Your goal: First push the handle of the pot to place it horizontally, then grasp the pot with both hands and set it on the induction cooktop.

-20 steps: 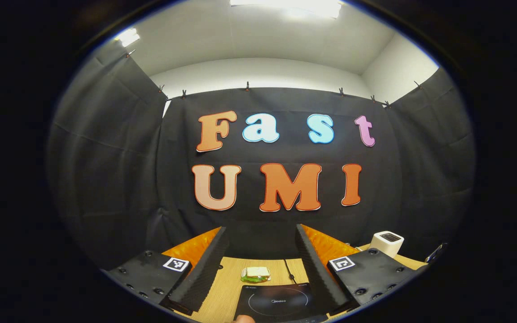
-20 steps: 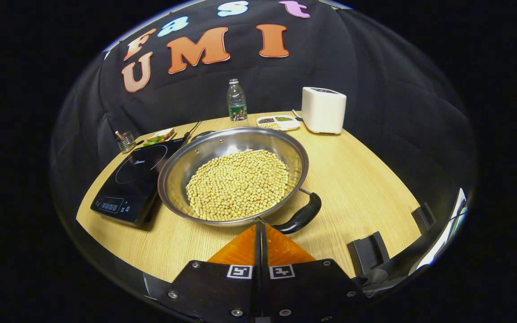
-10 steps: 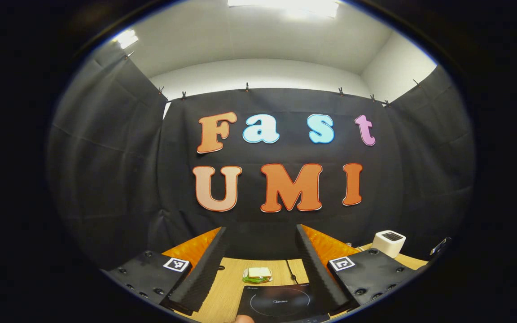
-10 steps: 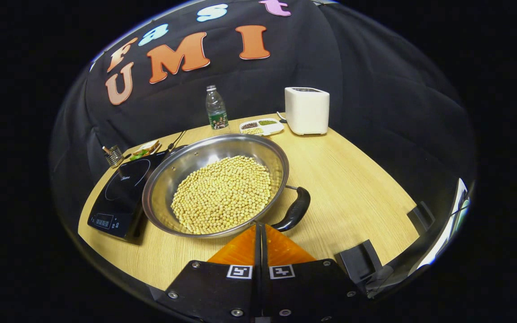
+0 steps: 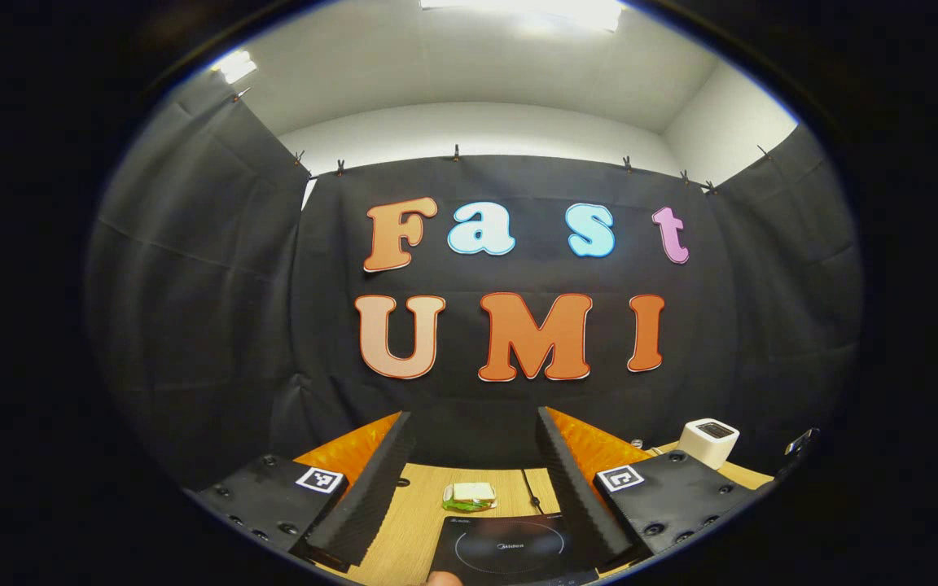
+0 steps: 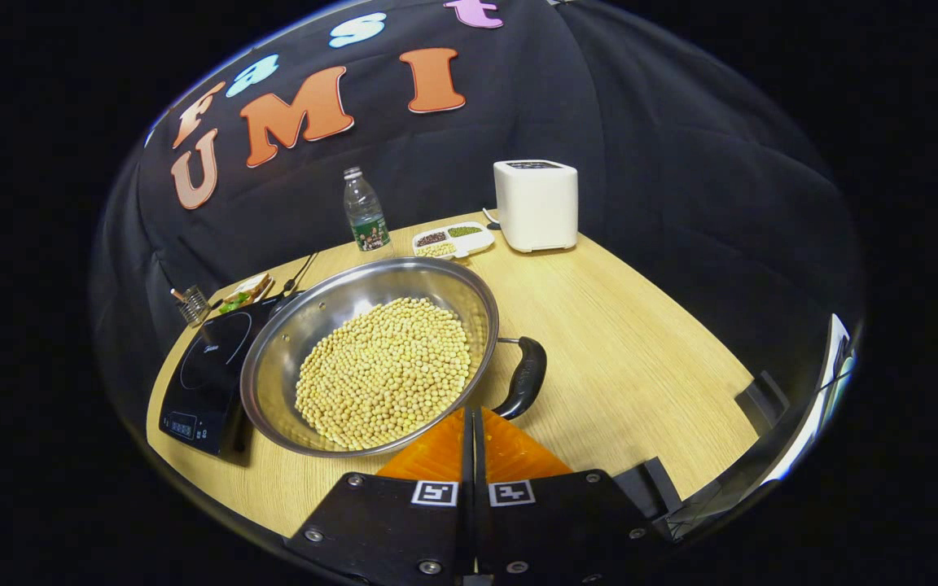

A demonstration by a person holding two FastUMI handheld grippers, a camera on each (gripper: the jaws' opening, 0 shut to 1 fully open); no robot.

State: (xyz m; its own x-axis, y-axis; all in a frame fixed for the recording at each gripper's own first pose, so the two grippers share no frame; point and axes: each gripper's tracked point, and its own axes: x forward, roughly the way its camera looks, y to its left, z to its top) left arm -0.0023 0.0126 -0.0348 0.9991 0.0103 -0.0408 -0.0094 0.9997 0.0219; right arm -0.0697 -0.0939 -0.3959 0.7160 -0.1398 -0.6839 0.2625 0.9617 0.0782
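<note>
A steel pot (image 6: 273,374) full of pale beans sits on the wooden table. Its black handle (image 6: 524,378) stands at the pot's right side, curving toward me. My right gripper (image 6: 473,411) is shut on nothing, with its tips at the pot's near rim beside the handle's lower end. The black induction cooktop (image 6: 208,374) lies left of the pot, which touches or overlaps its edge. In the left gripper view, my left gripper (image 5: 473,464) is open and held level above the cooktop (image 5: 510,549), nothing between its fingers.
A white appliance (image 6: 536,203), a water bottle (image 6: 365,212) and a divided snack tray (image 6: 453,240) stand at the table's back. A sandwich plate (image 6: 247,291) and a small metal rack (image 6: 190,305) lie behind the cooktop. Black brackets (image 6: 762,399) sit on the right edge.
The pot's handle has swung round from a slant to the pot's right side, with my shut right gripper pushing at it. The left gripper has hardly moved.
</note>
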